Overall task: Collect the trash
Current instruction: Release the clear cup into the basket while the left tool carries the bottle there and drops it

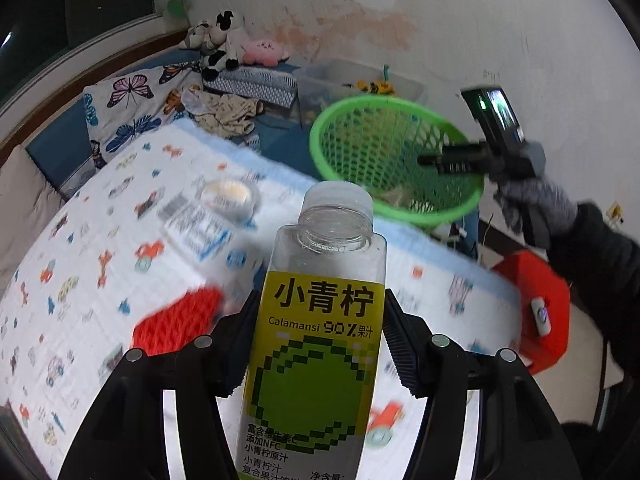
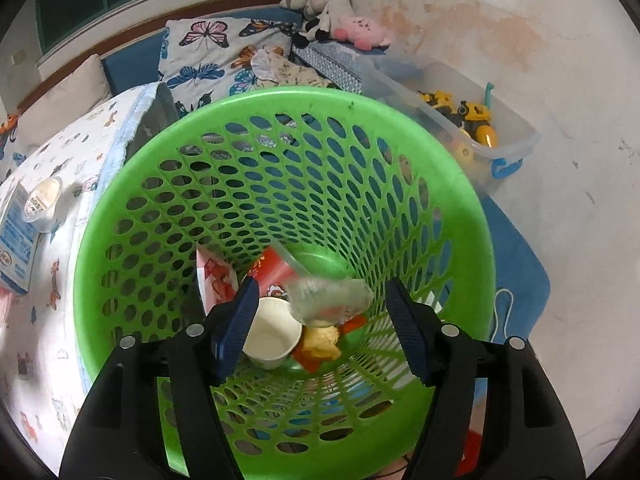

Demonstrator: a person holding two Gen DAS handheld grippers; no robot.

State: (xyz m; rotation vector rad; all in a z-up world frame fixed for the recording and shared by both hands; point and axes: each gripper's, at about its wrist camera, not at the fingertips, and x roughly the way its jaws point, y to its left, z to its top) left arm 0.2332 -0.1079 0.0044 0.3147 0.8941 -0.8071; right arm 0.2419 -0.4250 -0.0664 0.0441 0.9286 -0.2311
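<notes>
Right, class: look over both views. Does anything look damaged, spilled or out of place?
Yes: the wall behind the green basket has reddish, patchy stains, like damp damage. A clear wrapper looks blurred above the trash in the basket, apparently mid-fall. Nothing looks spilled.

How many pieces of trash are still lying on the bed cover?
3: a red net, a blue carton and a round cup resting on the carton. The bottle in front may hide more.
</notes>
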